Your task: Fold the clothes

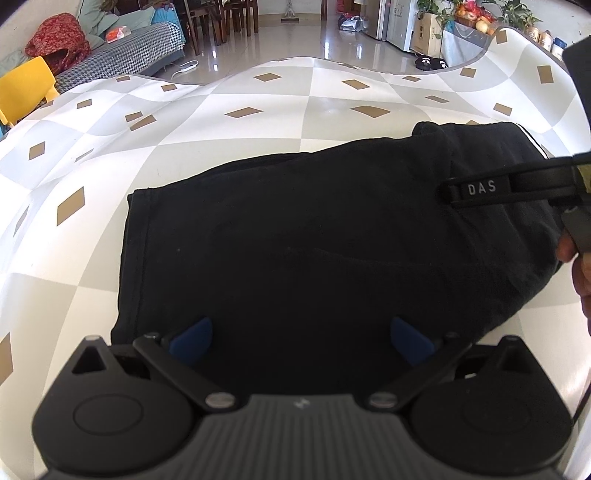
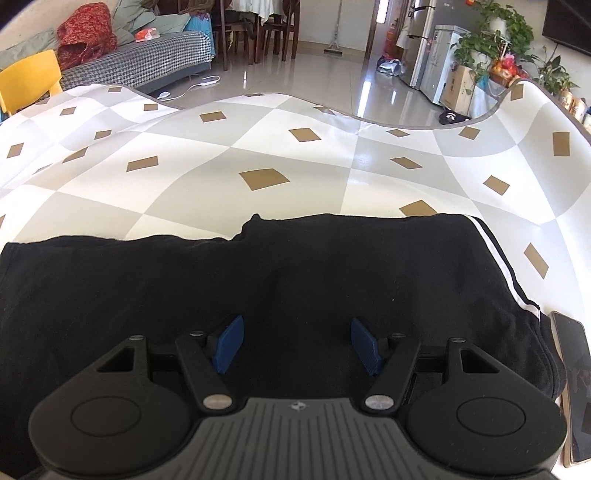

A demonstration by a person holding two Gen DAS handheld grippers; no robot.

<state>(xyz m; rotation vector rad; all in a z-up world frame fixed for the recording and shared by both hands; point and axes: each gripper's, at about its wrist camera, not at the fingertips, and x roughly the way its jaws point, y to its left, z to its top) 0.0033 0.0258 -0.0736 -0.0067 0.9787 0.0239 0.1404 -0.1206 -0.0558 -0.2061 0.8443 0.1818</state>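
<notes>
Glossy tiled floor (image 2: 295,74) reflecting daylight; houndstooth sofa (image 2: 147,66), yellow chair (image 2: 29,81), potted plants (image 2: 491,33) behind

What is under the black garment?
The black garment lies on a checkered tablecloth, beside a phone. Whether anything else sits beneath the garment cannot be seen; the fabric covers it.

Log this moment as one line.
left tool open | right tool open | both over black garment | nothing held | phone beside garment

One black garment (image 2: 258,288), two tools (image 1: 301,338) (image 2: 295,343), one phone (image 2: 576,387)
</notes>
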